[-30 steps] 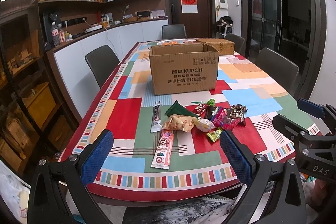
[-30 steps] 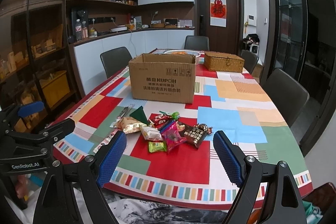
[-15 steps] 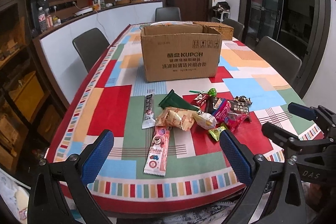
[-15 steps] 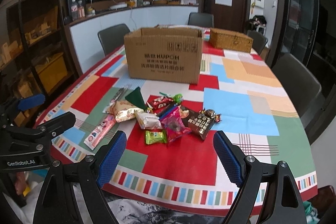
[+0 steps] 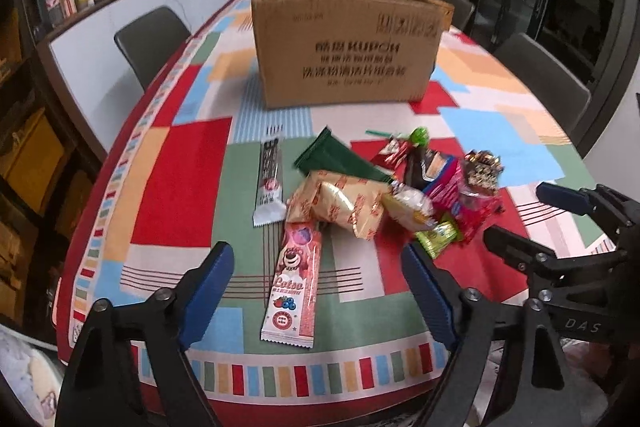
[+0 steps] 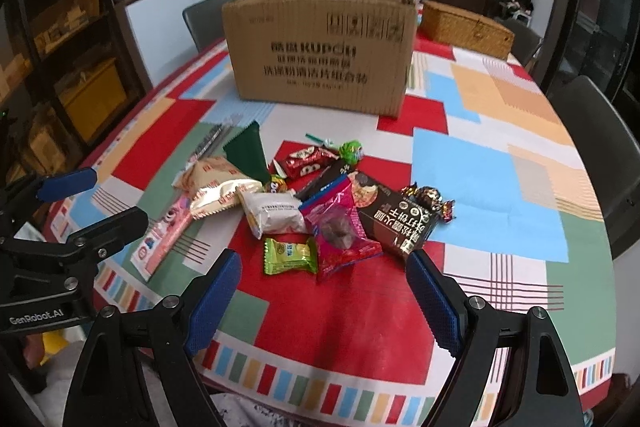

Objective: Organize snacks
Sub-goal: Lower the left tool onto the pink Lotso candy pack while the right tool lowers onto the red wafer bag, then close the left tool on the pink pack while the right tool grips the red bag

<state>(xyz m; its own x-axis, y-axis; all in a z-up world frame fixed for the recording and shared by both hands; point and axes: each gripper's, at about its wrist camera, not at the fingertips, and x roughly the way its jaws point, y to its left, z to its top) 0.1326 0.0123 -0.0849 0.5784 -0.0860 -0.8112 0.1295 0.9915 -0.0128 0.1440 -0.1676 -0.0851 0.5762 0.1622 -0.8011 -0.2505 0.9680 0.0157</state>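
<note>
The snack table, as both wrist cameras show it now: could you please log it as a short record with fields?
surface: table with a colourful patchwork cloth
container: cardboard box, open-topped, behind the snacks
snacks: loose pile in front of the box, none lifted
nearest left claw: pink Lotso bar, flat, lined up between its fingers
nearest right claw: green candy packet
left claw: open, empty
right claw: open, empty
background: wicker basket behind the box

Pink bear-print wrapper (image 5: 294, 283), brown cardboard box (image 5: 344, 43), multicoloured patchwork tablecloth (image 5: 180, 167).
</note>
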